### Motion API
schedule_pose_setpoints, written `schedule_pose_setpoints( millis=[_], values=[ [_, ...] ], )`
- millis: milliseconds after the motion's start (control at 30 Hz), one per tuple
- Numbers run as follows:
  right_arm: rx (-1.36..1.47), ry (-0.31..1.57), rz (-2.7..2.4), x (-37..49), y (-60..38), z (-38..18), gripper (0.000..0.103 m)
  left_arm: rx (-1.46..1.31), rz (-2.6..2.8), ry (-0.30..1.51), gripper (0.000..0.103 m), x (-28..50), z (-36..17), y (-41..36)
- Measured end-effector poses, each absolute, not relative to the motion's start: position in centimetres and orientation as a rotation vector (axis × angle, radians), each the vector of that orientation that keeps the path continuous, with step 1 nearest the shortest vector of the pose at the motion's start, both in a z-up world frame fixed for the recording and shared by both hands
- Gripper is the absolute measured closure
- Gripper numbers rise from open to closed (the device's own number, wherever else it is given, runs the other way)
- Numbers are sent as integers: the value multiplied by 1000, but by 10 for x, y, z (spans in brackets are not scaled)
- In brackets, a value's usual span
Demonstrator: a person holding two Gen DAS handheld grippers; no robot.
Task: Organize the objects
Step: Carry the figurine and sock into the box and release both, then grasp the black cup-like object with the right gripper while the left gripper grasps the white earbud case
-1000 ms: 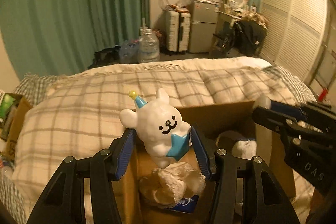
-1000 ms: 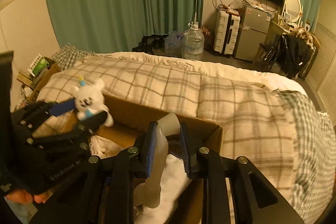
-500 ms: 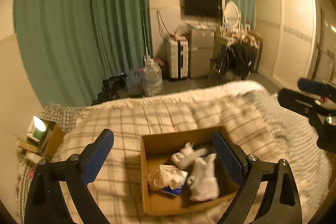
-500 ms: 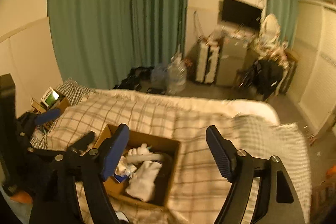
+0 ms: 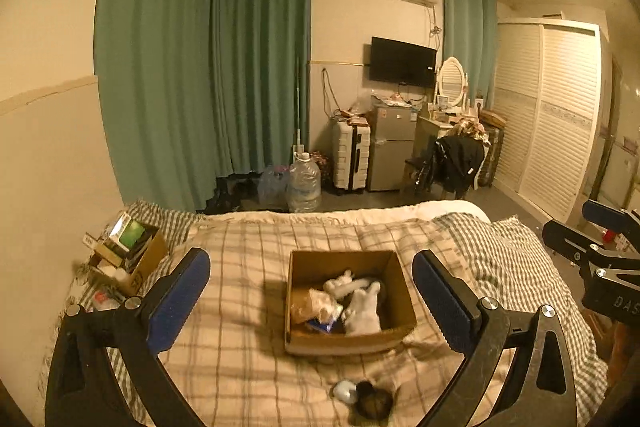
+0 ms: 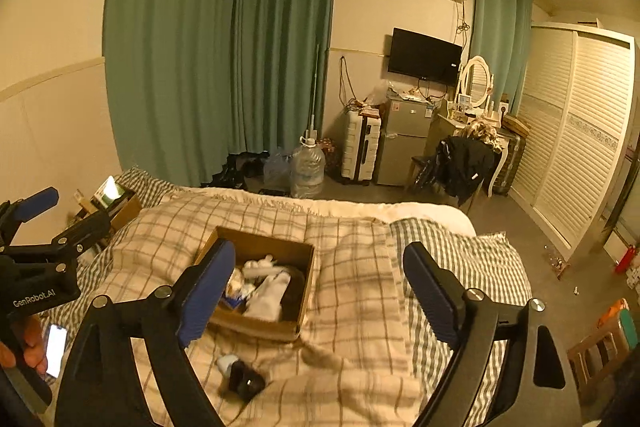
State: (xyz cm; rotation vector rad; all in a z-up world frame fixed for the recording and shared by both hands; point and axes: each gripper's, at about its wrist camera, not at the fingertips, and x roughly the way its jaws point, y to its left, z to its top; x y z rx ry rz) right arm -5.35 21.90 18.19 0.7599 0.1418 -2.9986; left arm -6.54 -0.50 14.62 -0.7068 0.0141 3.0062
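Jaws of both grippers stand apart, empty; the dark object (image 5: 374,403), perhaps furry, may slide off the sloped blanket (image 5: 240,359).

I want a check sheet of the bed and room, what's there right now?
Surface: bed under a checked blanket.
Job's things: cardboard box on the blanket, holding white soft items and crumpled wrapping; small dark and pale things lie outside, near its front.
Clutter: second box of odds at the bed's left edge; phone lit, left.
Grippers: left gripper open, empty; right gripper open, empty.
Cables: wires hang on the wall by the TV.
Surroundings: green curtains, water jug, suitcase, fridge, wardrobe.
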Motion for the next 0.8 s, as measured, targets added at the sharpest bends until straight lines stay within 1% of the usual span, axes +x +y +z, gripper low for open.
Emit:
schedule_pose_setpoints(
  millis=[67, 233, 433, 500, 567, 700, 800],
  values=[
    [759, 139, -2992, -40, 216, 172, 12, -724, 3019, 24, 0, -56, 135, -6],
    [865, 167, -2957, -32, 204, 115, 10, -768, 3058, 25, 0, -43, 88, -13],
    [1121, 155, -2833, -77, 187, -1, 10, -949, 3060, -96, 0, -63, -8, -31],
    [1180, 192, -2802, -89, 178, -39, 10, -1036, 3049, -106, 0, -68, -40, -36],
    [1214, 200, -2761, -93, 174, -65, 10, -1124, 3036, -99, 0, -72, -69, -39],
    [1350, 247, -2625, -105, 157, -116, 10, -1240, 3018, -73, 0, -78, -98, -41],
    [1402, 300, -2565, -110, 146, -132, 10, -1276, 3008, -79, 0, -83, -103, -42]
  ],
)
